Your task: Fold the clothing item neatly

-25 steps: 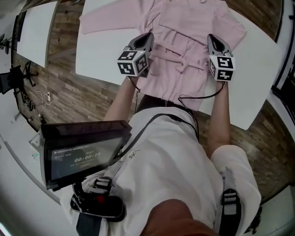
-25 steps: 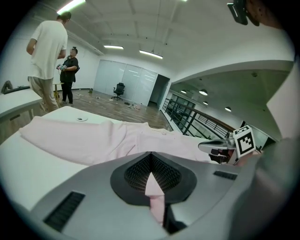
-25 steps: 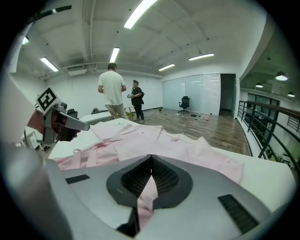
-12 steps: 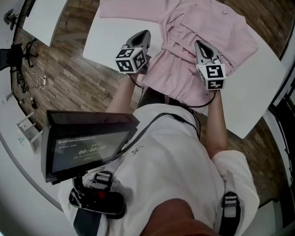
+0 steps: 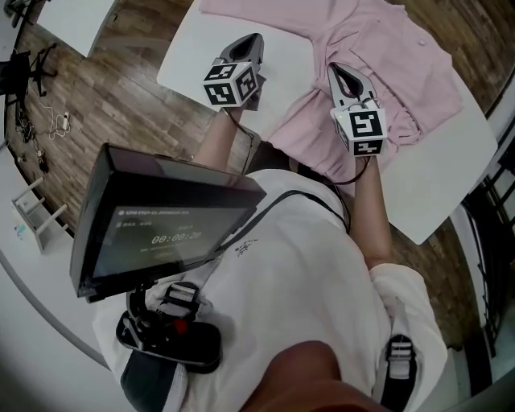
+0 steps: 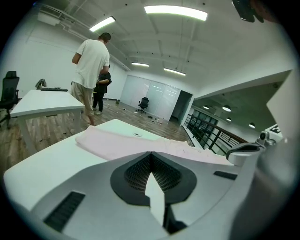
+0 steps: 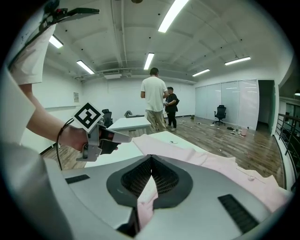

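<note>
A pink shirt (image 5: pixel 402 56) lies spread over the far side of a white table (image 5: pixel 201 56). My right gripper (image 5: pixel 335 71) hovers over the shirt's near part. In the right gripper view its jaws (image 7: pixel 151 159) are shut on a fold of the pink cloth (image 7: pixel 146 197), which hangs behind the tips. My left gripper (image 5: pixel 256 40) is shut and sits over bare table, left of the shirt and apart from it. The left gripper view shows its tips (image 6: pixel 151 157) closed, with the shirt (image 6: pixel 122 143) lying beyond them. From the right gripper view, the left gripper (image 7: pixel 136 138) appears at the left.
A dark tablet (image 5: pixel 161 233) hangs at the person's chest. Wooden floor surrounds the table, with another white table (image 5: pixel 72 20) at far left and a black railing (image 5: pixel 491 233) at the right. Two people (image 7: pixel 153 101) stand in the background by a further table.
Both grippers have moved away from the near table edge. The left one has come off the shirt's edge onto bare table. The right has carried its fold further over the shirt.
</note>
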